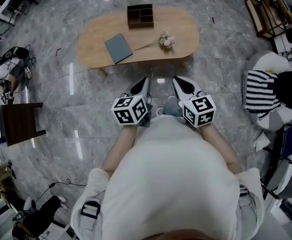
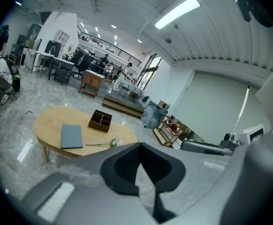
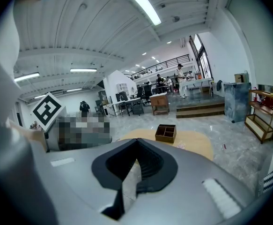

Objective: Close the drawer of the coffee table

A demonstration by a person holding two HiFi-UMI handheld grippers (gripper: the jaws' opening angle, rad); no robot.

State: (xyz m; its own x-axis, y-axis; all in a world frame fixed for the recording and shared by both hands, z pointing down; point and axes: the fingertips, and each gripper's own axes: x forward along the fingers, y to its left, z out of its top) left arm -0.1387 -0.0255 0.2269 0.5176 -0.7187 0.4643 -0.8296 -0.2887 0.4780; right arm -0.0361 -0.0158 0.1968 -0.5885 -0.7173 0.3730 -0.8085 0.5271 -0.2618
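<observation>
1. Grey marble floor (image 1: 70, 99), glossy, fills most of the head view.
2. Oval wooden coffee table (image 1: 183, 26) stands on it, ahead of both grippers and well apart from them. The drawer can't be made out from any of these angles.
3. Dark side table (image 1: 16, 124) at the left edge of the head view, well away from the coffee table.
4. Left gripper (image 1: 146, 80): clenched, jaws together with nothing between them. It is held low in front of the person, pointing toward the table.
5. Right gripper (image 1: 176, 79): also clenched and empty, just beside the left one and aimed the same way.
6. Dark compartment tray (image 1: 139, 15) sits on the tabletop at the far edge.
7. Grey book (image 1: 118, 48) lies flat on the near-left part of the top.
8. Flower sprig (image 1: 165, 41) lies right of the book, blooms toward the right end.
</observation>
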